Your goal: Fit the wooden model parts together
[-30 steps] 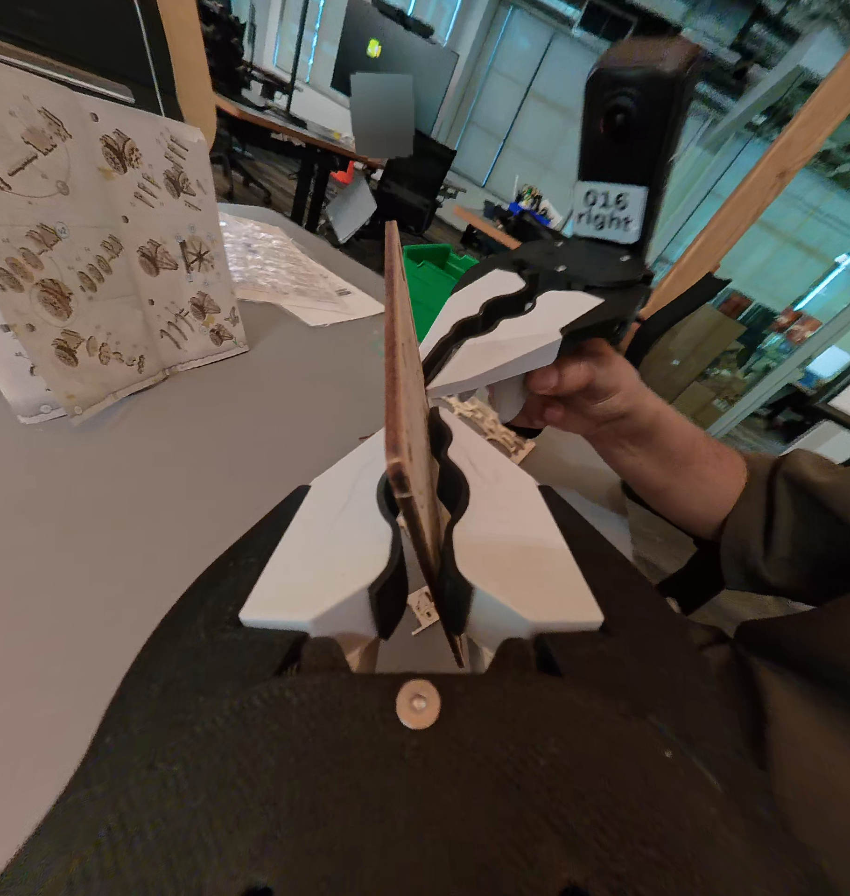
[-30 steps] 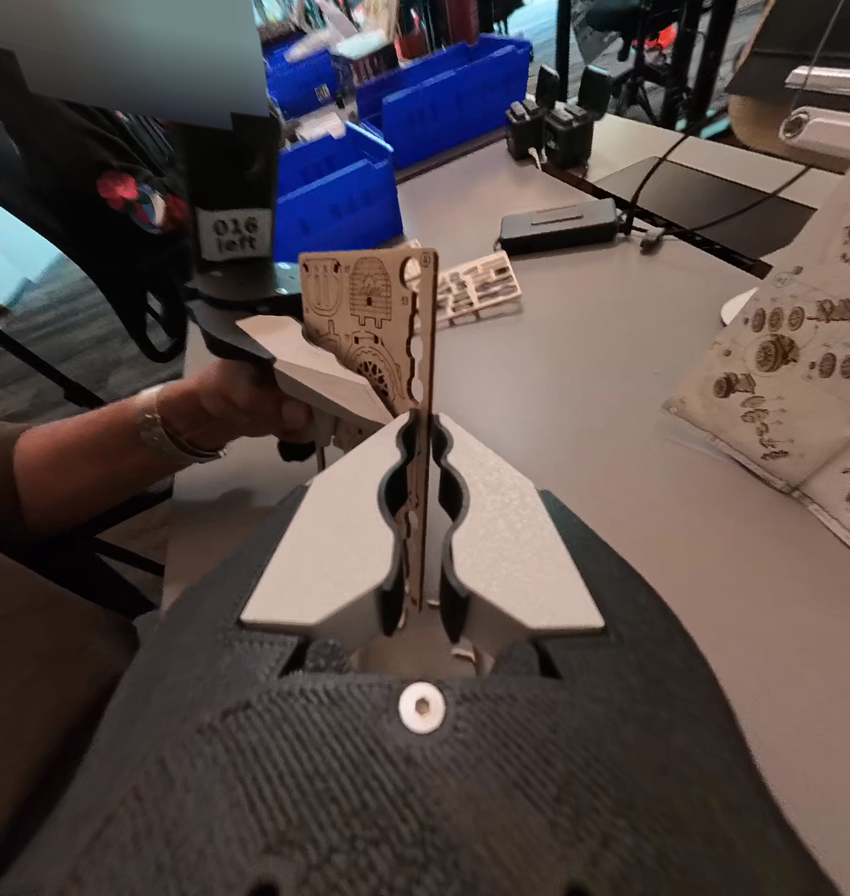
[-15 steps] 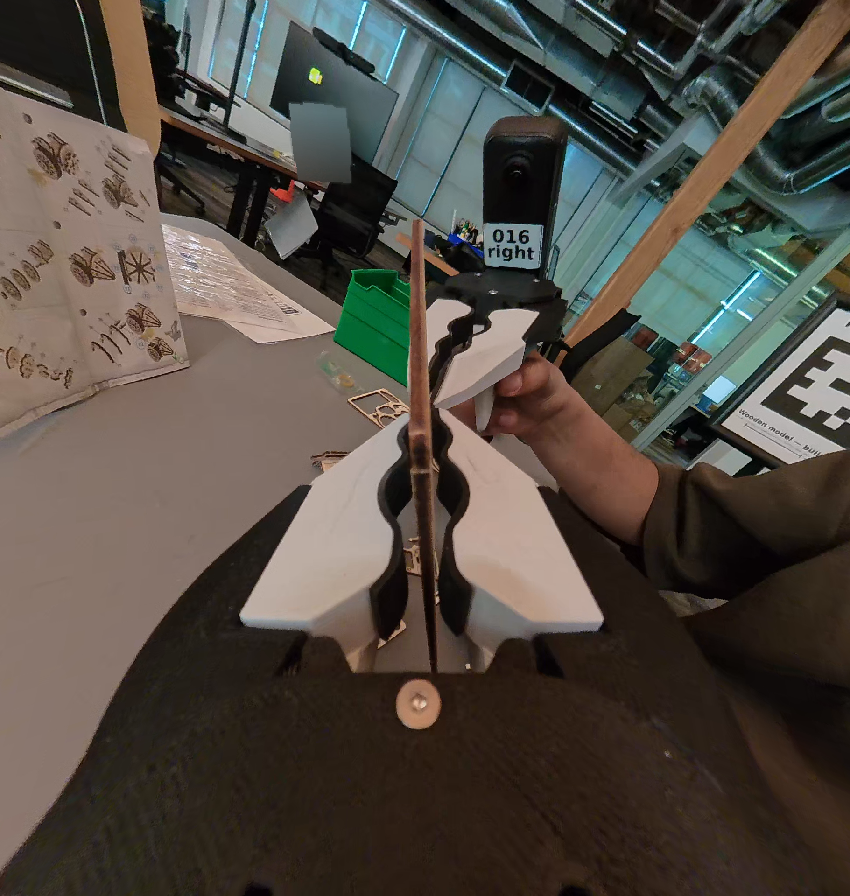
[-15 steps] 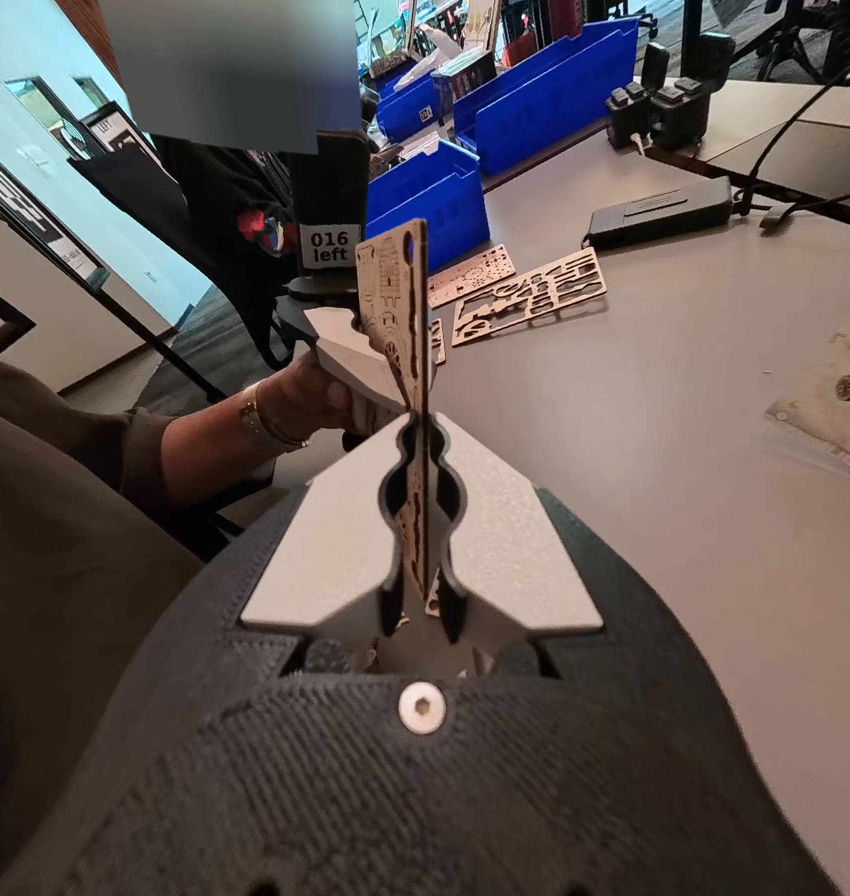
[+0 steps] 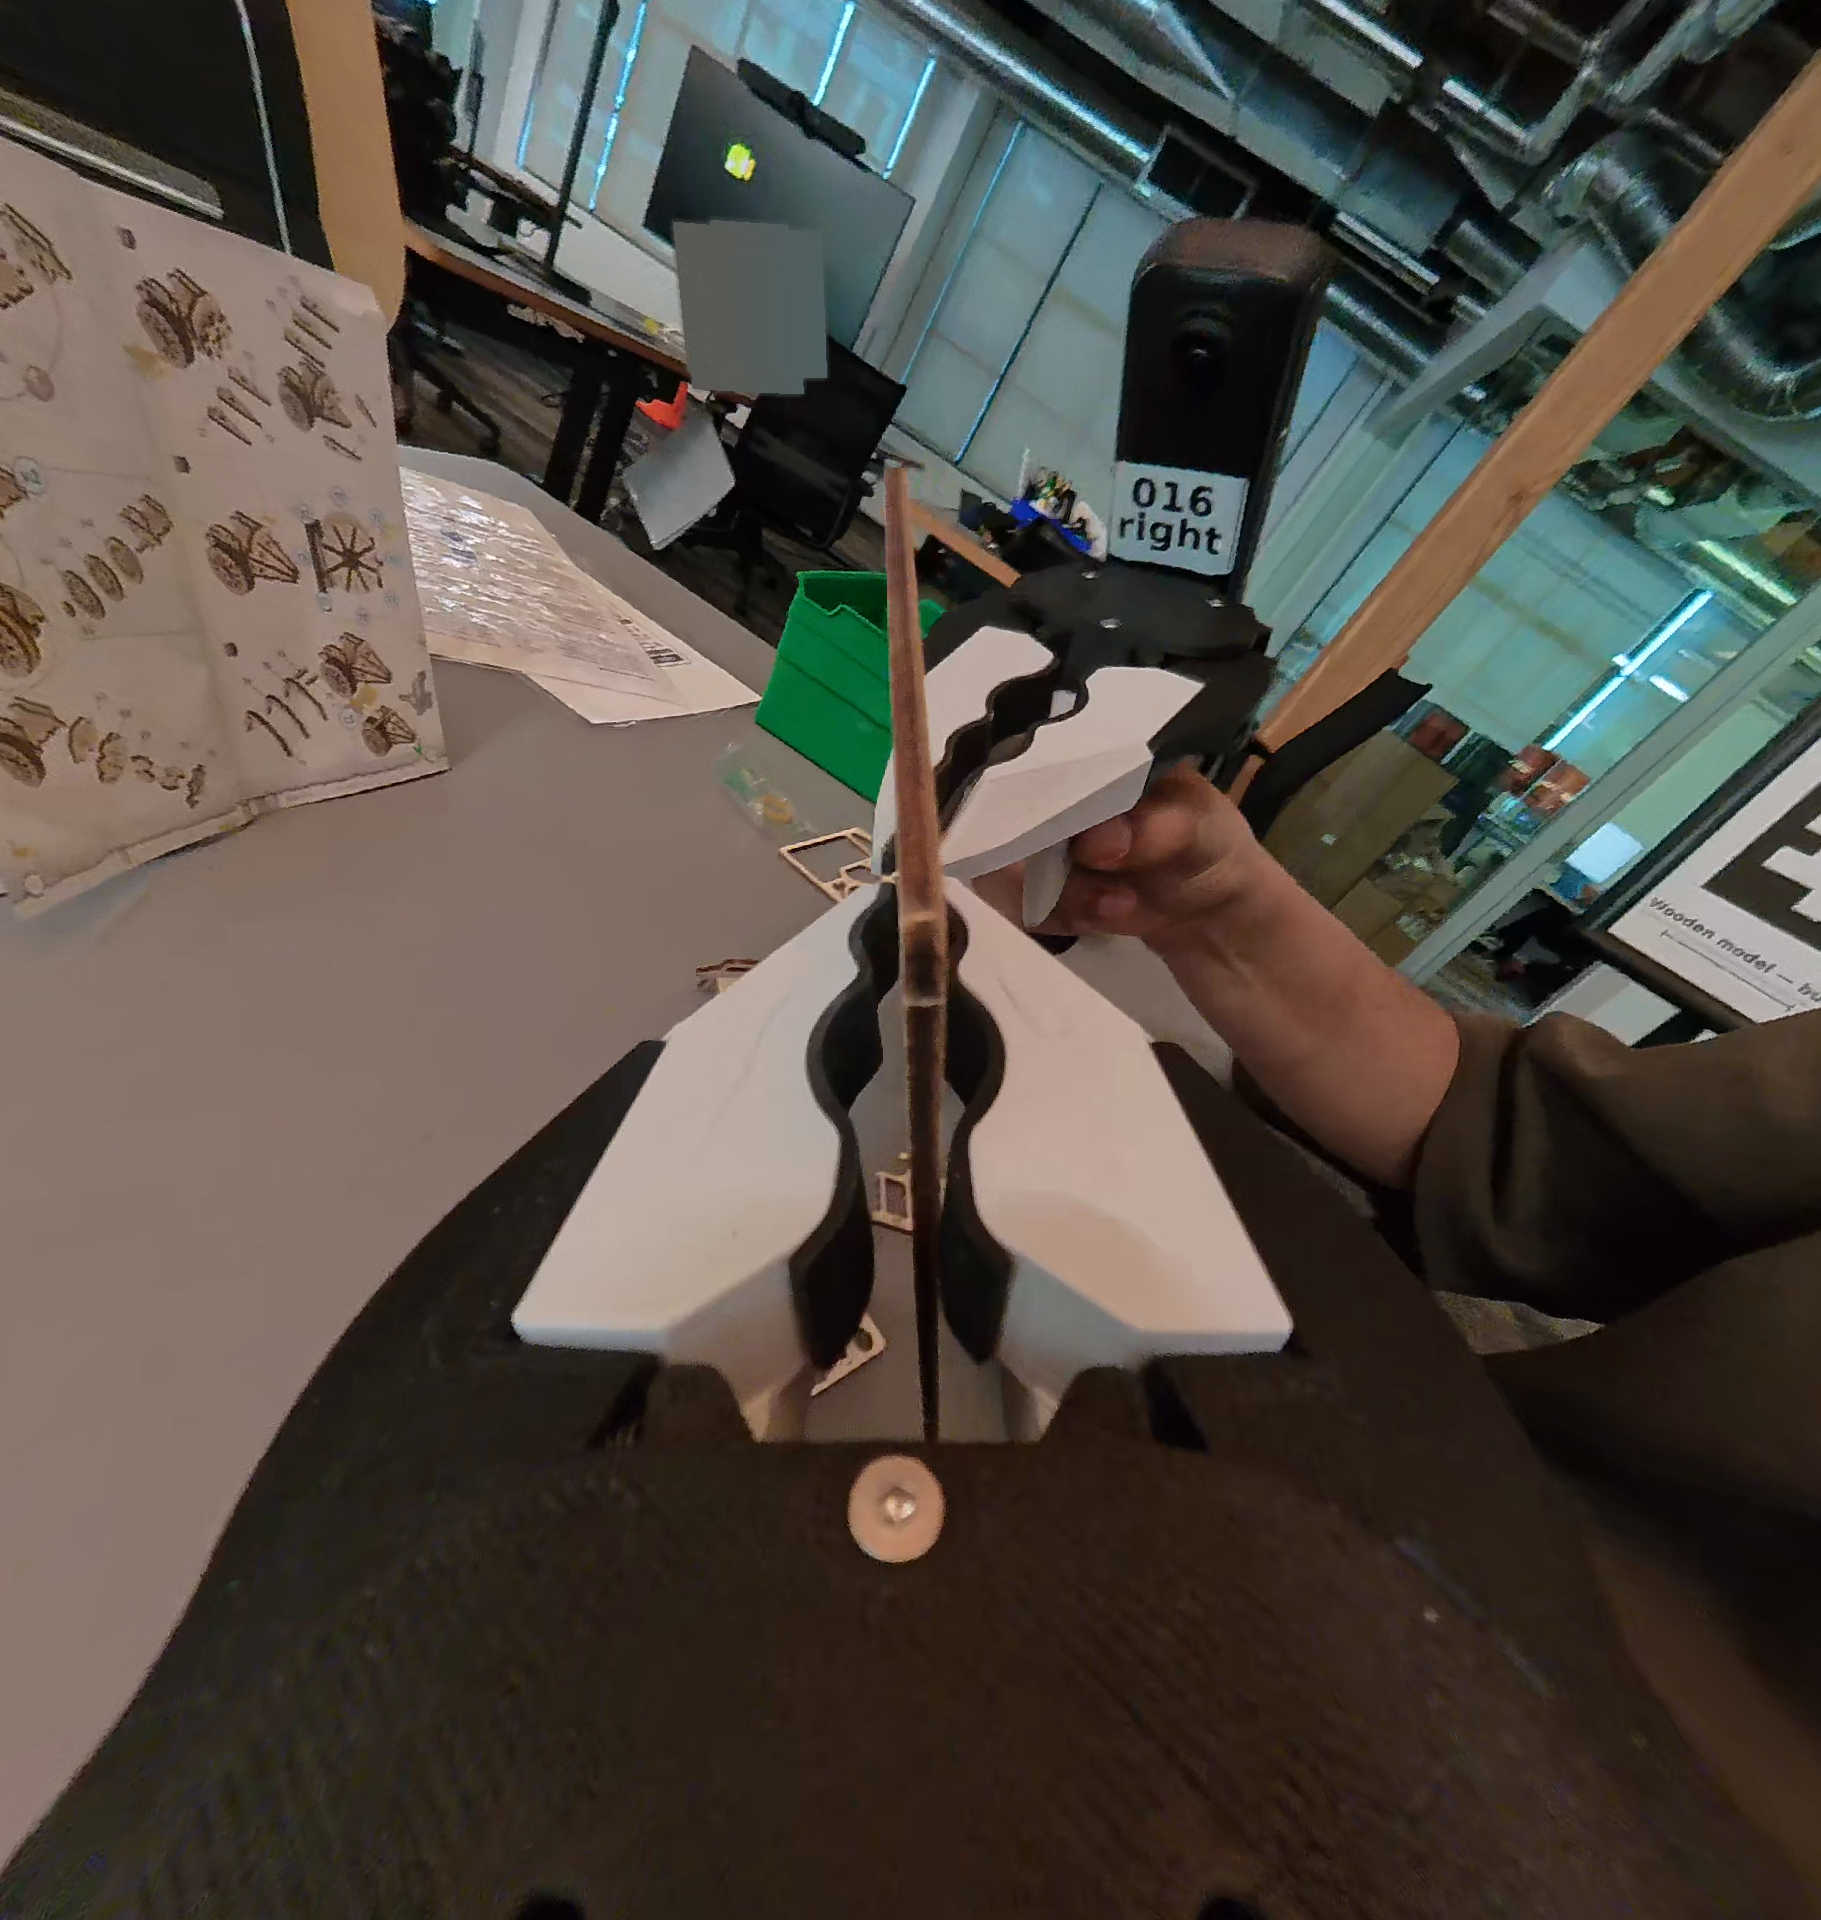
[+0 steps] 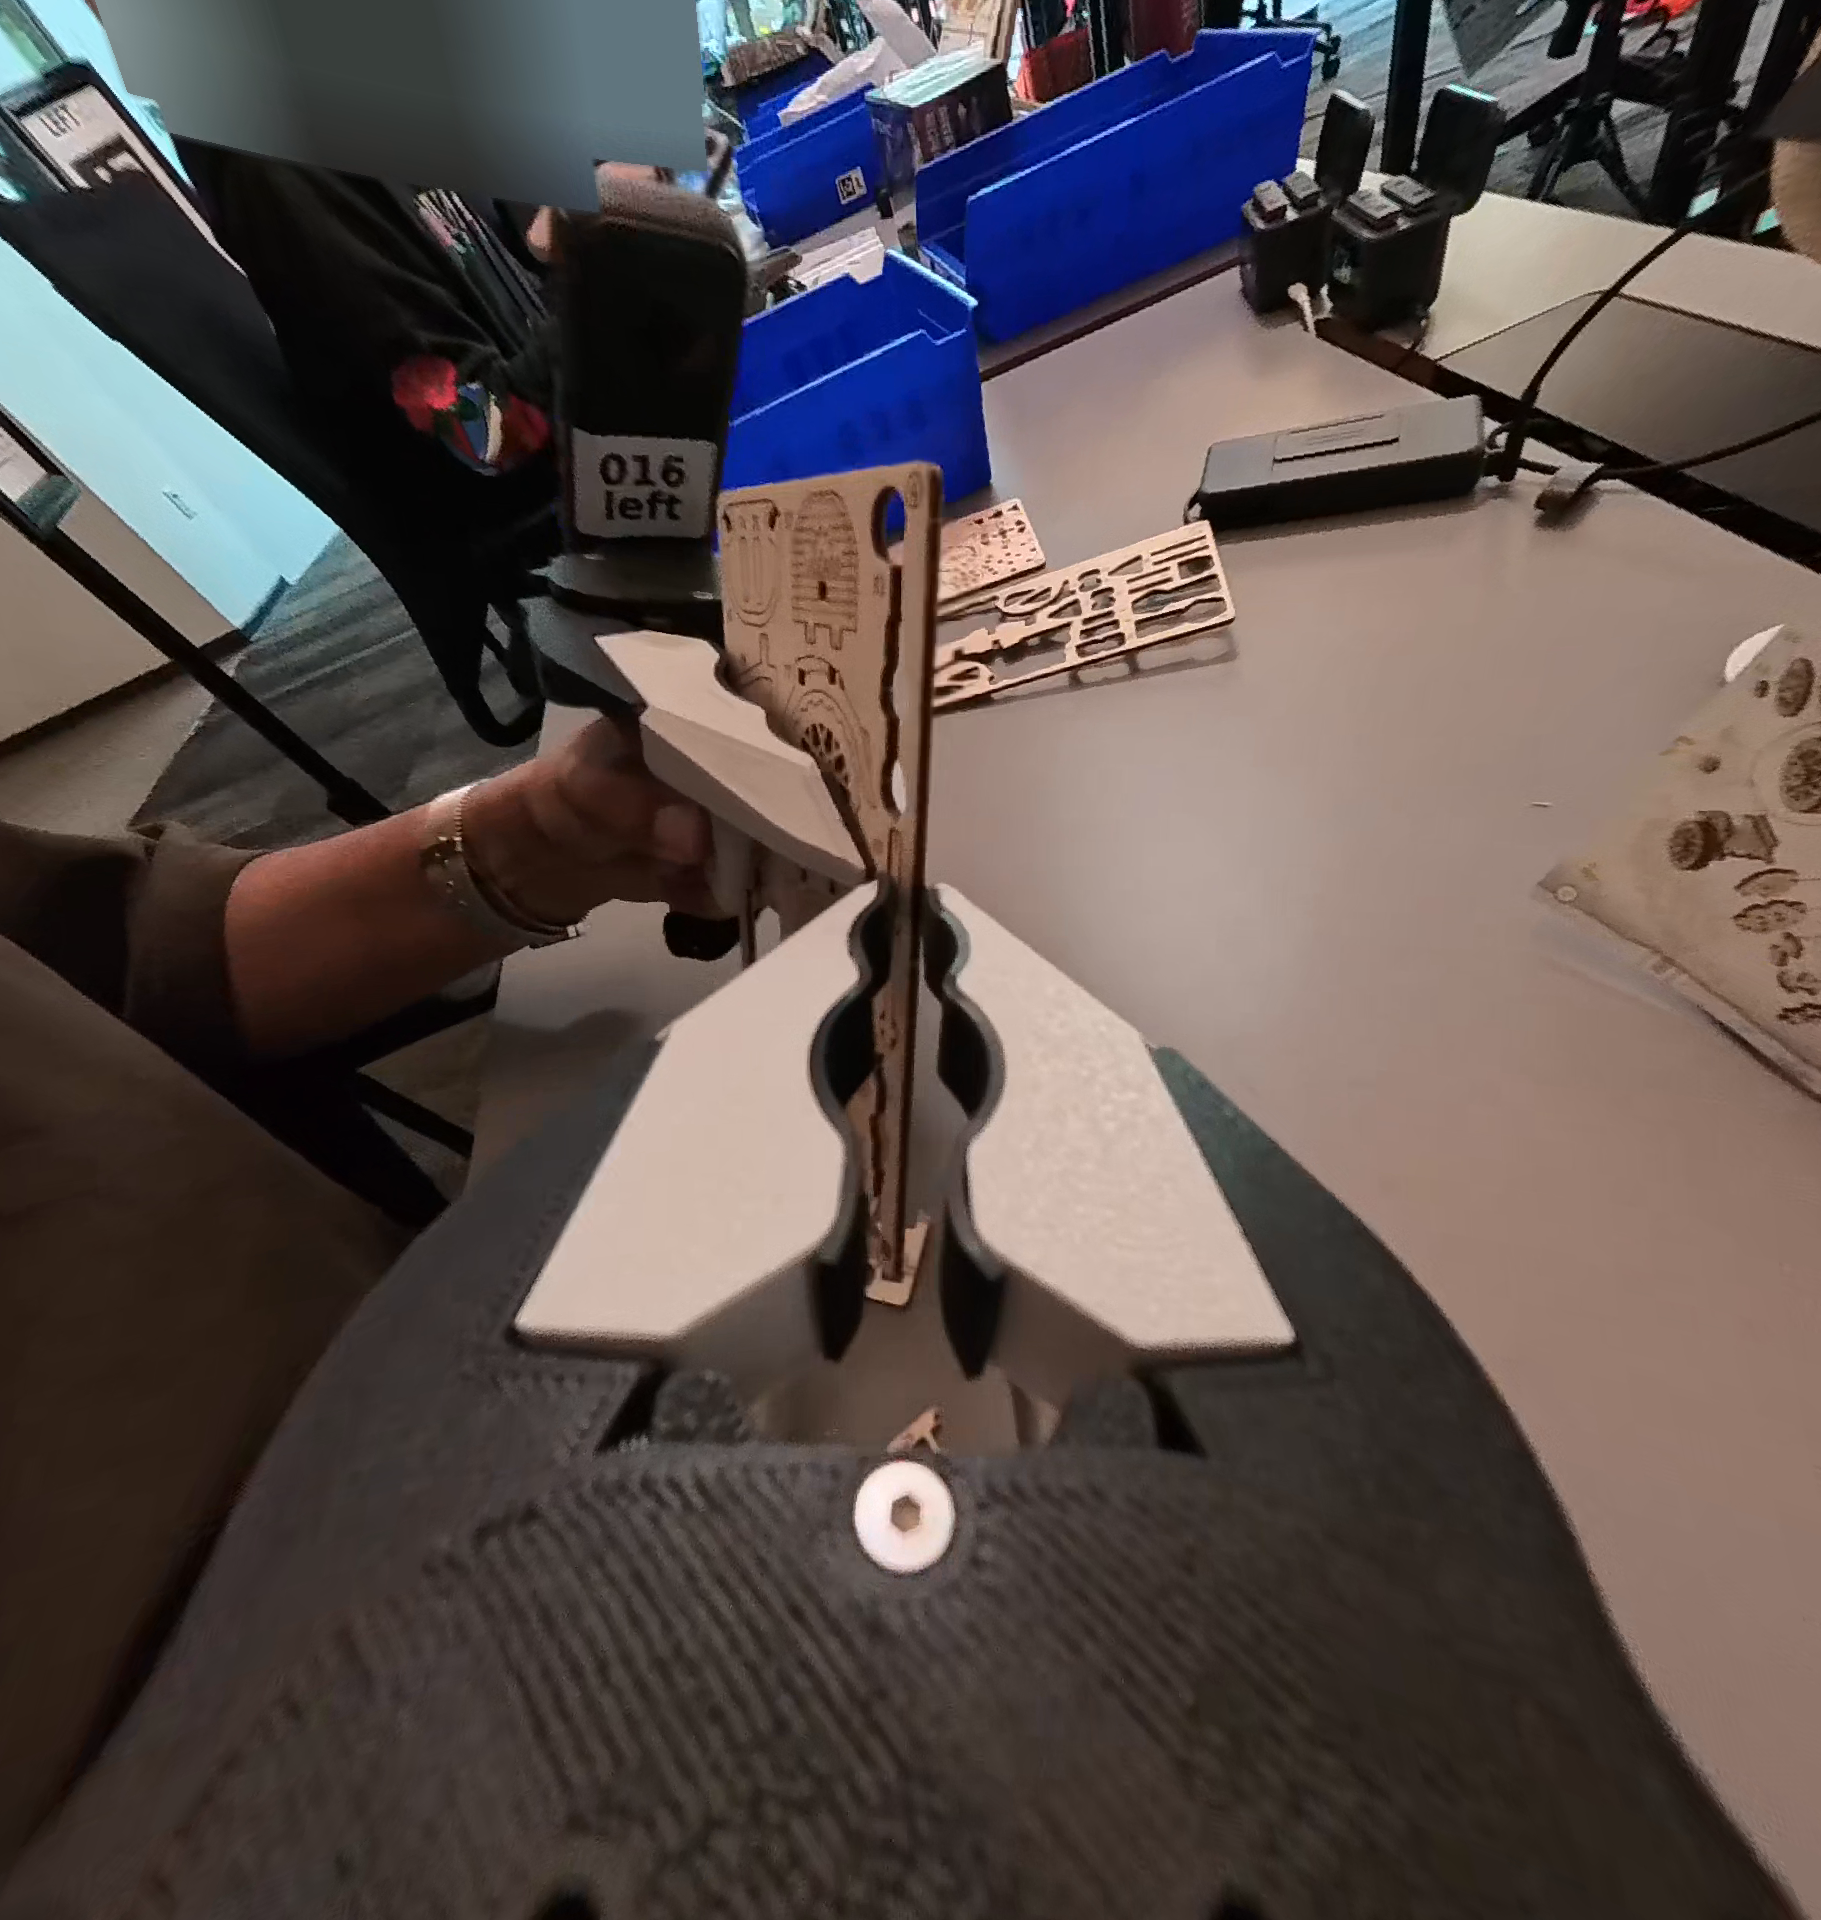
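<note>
A thin laser-cut wooden parts sheet [image 5: 908, 727] stands upright above the grey table [image 5: 366, 1091], held by both grippers at once. My left gripper [image 5: 911, 925] is shut on its near edge, and the sheet shows edge-on between the jaws. The right gripper's white fingers [image 5: 1072, 748] clamp the sheet from the far side. In the right wrist view, my right gripper [image 6: 906, 904] is shut on the same sheet [image 6: 812, 582], whose engraved face shows. The left gripper's finger [image 6: 729, 748] grips it from behind on the left.
An unfolded instruction sheet [image 5: 158, 520] stands at the left and also shows in the right wrist view [image 6: 1768, 831]. More wooden sheets [image 6: 1082, 613], a black power brick [image 6: 1342, 468] and blue bins [image 6: 864, 384] lie beyond. A green bin [image 5: 833, 686] and loose wooden pieces [image 5: 833, 862] sit near the table edge.
Both grippers stay shut on the sheet. The pair has swung and tilted together over the table, so the background shifts, and more of the sheet's face shows in the right wrist view than half a second ago.
</note>
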Demonstrator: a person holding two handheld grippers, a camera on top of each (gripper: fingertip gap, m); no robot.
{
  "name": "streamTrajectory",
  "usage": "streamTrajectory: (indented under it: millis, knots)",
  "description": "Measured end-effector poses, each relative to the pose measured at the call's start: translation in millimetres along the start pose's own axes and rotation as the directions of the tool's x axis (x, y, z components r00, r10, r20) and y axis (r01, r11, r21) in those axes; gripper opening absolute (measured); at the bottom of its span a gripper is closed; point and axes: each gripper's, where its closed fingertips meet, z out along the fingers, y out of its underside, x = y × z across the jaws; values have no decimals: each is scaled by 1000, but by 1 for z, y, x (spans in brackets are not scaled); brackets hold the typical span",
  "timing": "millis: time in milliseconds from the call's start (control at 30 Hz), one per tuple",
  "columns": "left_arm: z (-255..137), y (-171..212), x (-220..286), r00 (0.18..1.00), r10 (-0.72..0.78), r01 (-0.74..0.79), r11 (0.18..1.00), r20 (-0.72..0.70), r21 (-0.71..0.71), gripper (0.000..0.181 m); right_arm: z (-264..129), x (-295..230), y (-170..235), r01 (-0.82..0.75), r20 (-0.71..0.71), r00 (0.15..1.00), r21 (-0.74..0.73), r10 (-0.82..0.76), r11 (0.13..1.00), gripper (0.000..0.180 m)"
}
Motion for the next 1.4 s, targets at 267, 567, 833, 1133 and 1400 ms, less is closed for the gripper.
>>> streamTrajectory:
  millis: [267, 567, 833, 1133, 1400]
  knots:
    - [-7, -2, -14, 999, -29, 29, 999, 25, 22, 1, 11, 9, -3, 208, -181, 961, -16, -208, 978, 7]
    - [-10, -8, -2, 998, -42, 45, 998, -57, 47, 1, 9, -3, -1, 52, -50, 997, 12, -51, 999, 7]
    - [-5, -3, 3, 997, -29, 31, 999, -71, 23, 1, 4, -6, -4, -89, 65, 994, 58, 85, 994, 5]
    - [-7, -7, 8, 993, -50, 54, 998, -111, 36, 0, -3, -11, -6, -153, 167, 976, 66, 140, 986, 3]
    - [-5, -5, 9, 994, -47, 49, 999, -102, 19, 1, 0, -11, -3, -127, 147, 982, 44, 119, 991, 4]
